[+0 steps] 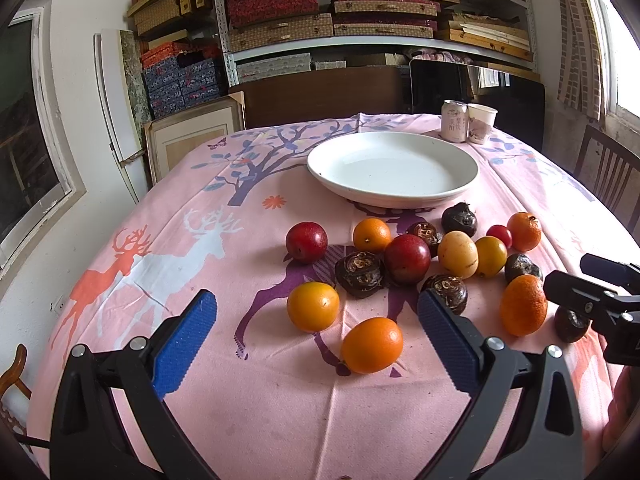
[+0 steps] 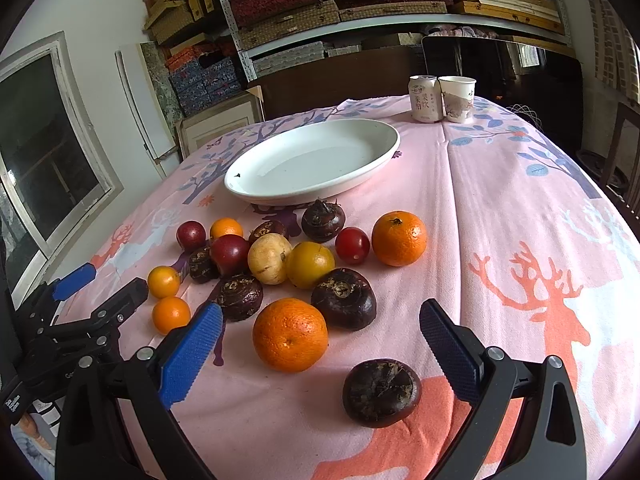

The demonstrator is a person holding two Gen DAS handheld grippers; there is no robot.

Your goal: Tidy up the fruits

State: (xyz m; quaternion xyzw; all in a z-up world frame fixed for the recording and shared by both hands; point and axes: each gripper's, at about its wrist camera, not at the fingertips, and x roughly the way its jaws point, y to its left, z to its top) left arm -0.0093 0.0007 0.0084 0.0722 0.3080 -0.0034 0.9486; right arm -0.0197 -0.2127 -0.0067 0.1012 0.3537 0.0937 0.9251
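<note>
A white oval plate (image 1: pixel 394 196) (image 2: pixel 256 194) stands empty on the pink tablecloth. In front of it lie several fruits: oranges, red plums, yellow fruits and dark water chestnuts. My left gripper (image 1: pixel 316 326) is open, with two small oranges (image 1: pixel 313 306) (image 1: pixel 372 345) lying between its blue fingers. My right gripper (image 2: pixel 320 346) is open, with an orange (image 2: pixel 290 334) and a dark water chestnut (image 2: pixel 381 392) on the cloth between its fingers. The right gripper shows at the right edge of the left wrist view (image 1: pixel 600 300). The left gripper shows at the left of the right wrist view (image 2: pixel 100 292).
A drink can (image 1: pixel 454 121) (image 2: pixel 425 99) and a paper cup (image 1: pixel 481 122) (image 2: pixel 457 98) stand behind the plate at the table's far edge. Shelves with boxes fill the back wall. A wooden chair (image 1: pixel 608 180) stands at the right. A window is at the left.
</note>
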